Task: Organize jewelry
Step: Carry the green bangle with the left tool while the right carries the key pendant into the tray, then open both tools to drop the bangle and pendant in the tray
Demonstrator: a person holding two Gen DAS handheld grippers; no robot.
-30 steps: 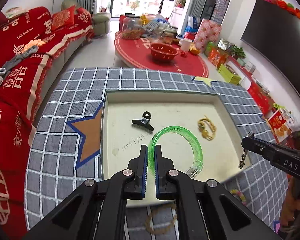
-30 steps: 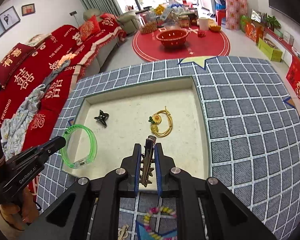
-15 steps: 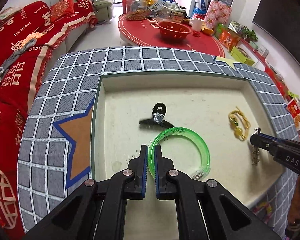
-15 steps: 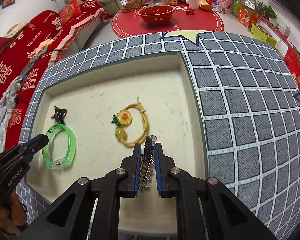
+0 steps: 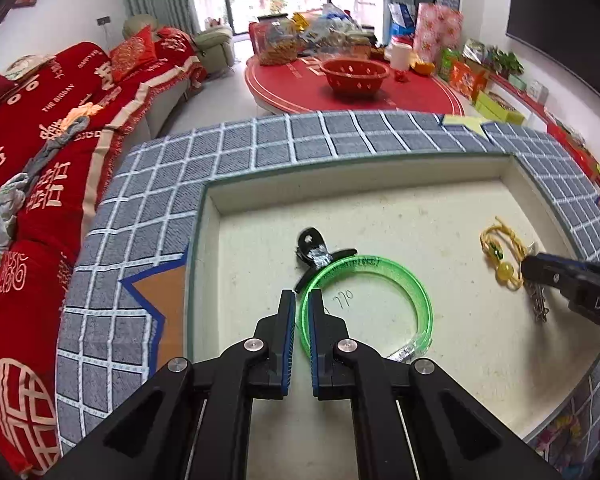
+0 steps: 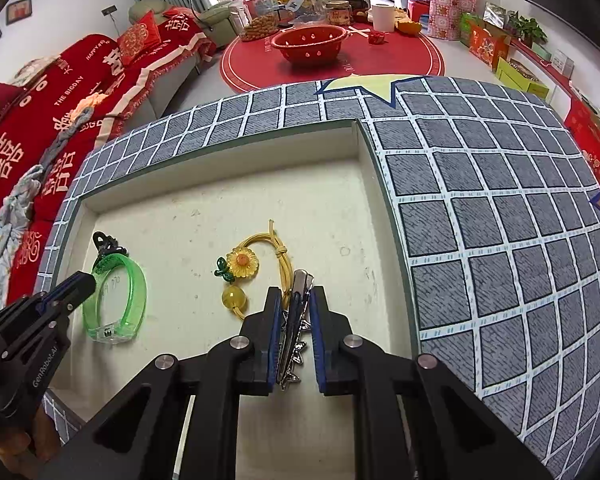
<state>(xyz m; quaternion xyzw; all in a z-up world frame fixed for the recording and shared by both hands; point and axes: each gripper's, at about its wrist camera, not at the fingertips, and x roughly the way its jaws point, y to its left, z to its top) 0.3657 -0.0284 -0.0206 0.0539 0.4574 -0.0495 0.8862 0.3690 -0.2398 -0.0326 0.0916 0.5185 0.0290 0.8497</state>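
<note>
Over the tray (image 5: pixel 548 184), both tongs hang low with their loads. Left tongs (image 5: pixel 299 300) are clenched on the rim of the green bangle (image 5: pixel 412 288), which lies almost flat on the tray floor; its far arc overlaps the black claw clip (image 5: pixel 314 250). Right tongs (image 6: pixel 294 300) grasp the silver hair clip (image 6: pixel 296 328) edge-on, its nose projecting past the tips and lying just beside, perhaps over, the cord of the yellow sunflower bracelet (image 6: pixel 242 266); which of the two cannot be told.

The step in hand appears to be setting both pieces down inside the tray. To do it well, each piece should rest on the floor before its tongs part, so nothing drops or bounces. The bangle is best shifted clear of the claw clip first, and the hair clip laid on bare floor well apart from the bracelet cord, lest the teeth snag it. Tongs should then lift straight away without dragging the pieces.
</note>
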